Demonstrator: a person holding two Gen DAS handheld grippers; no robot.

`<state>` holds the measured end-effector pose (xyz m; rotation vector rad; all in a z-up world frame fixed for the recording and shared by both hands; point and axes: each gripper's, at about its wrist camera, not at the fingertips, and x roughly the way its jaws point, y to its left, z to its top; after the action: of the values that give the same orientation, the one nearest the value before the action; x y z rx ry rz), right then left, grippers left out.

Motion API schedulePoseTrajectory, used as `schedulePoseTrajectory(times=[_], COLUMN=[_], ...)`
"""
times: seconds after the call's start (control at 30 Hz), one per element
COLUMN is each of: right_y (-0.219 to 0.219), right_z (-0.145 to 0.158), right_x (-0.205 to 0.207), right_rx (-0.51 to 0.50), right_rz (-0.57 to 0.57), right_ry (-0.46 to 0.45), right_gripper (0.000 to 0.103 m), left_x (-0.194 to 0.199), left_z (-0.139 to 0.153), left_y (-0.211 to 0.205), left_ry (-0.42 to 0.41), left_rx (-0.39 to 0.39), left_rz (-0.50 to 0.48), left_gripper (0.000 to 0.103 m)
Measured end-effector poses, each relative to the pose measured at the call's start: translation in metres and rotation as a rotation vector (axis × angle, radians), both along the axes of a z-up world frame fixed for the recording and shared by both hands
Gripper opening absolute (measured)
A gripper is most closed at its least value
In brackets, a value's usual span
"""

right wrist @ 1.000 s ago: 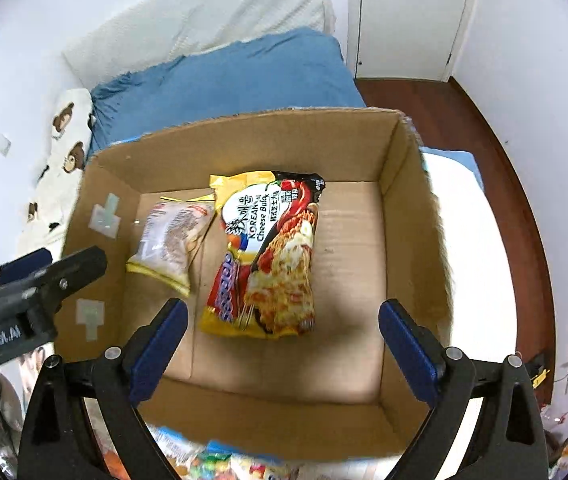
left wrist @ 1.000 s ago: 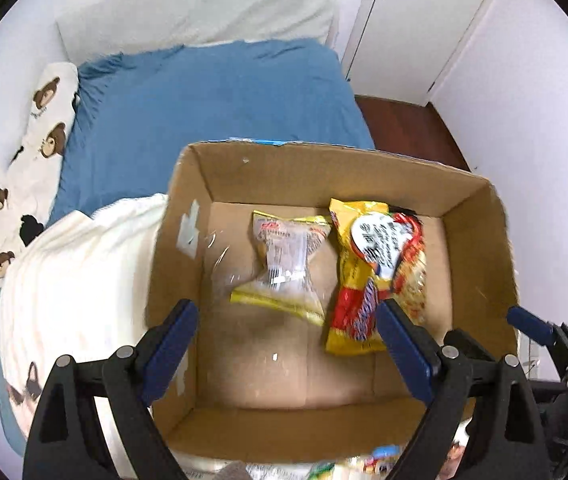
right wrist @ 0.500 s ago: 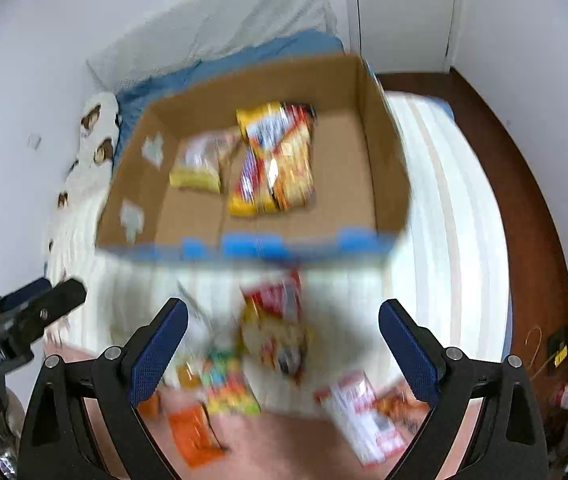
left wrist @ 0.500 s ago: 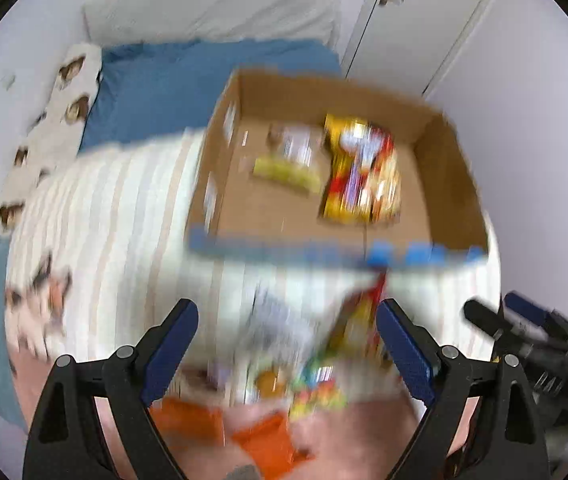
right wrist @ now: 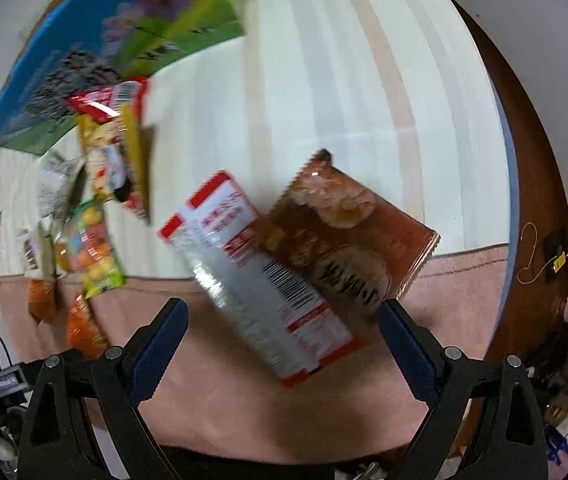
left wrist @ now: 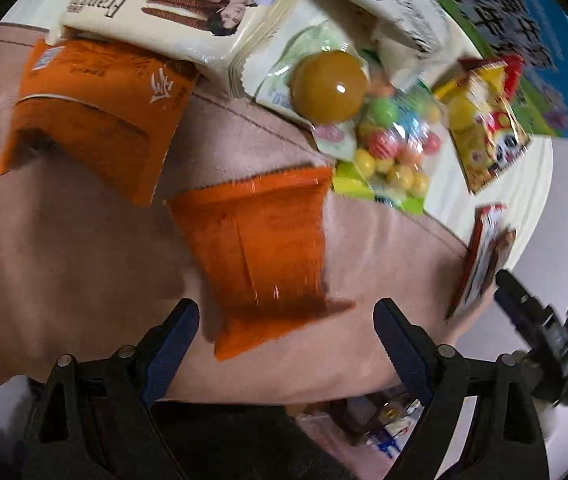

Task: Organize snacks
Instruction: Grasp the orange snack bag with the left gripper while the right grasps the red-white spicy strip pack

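Note:
In the left wrist view my left gripper (left wrist: 286, 330) is open and empty, just above an orange snack packet (left wrist: 260, 248) on the pink blanket. A second orange packet (left wrist: 92, 120), a cream biscuit pack (left wrist: 172, 4), a jelly cup (left wrist: 330, 88), a candy-ball bag (left wrist: 396, 156) and a yellow snack bag (left wrist: 488, 128) lie beyond. In the right wrist view my right gripper (right wrist: 284, 344) is open and empty over a red-and-white packet (right wrist: 260, 276) beside a brown pastry packet (right wrist: 352, 240).
The box's blue-and-green printed outer wall (right wrist: 96, 44) stands at the far left of the right view and top right of the left view (left wrist: 524, 40). A striped white blanket (right wrist: 324, 92) covers the bed. Dark floor (right wrist: 532, 208) lies to the right.
Both grippers have pulled back from the cardboard box and dropped down to the loose snacks on the near side of the bed. Both stay open and empty.

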<state>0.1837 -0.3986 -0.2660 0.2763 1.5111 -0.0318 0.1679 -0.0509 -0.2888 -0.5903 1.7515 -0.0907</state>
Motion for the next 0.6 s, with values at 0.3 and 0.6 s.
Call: schedulePoseTrajectory(times=[0.3,0.6], right_y=[-0.005,0.018], right_z=[-0.026,-0.017], right_x=[-0.018,-0.032], right_rx=[0.043,0.044], right_rz=[-0.055,0.039], right_ry=[0.017,0.019], right_gripper=[0.081,0.080], left_x=[0.007,0.007], left_z=[-0.017,0.001], left_y=[-0.017,-0.074], left_ry=[-0.044,-0.209], left_rx=[0.086,0.314], left_rz=[-0.028,-0.286], left_gripper=[0.050,0.049])
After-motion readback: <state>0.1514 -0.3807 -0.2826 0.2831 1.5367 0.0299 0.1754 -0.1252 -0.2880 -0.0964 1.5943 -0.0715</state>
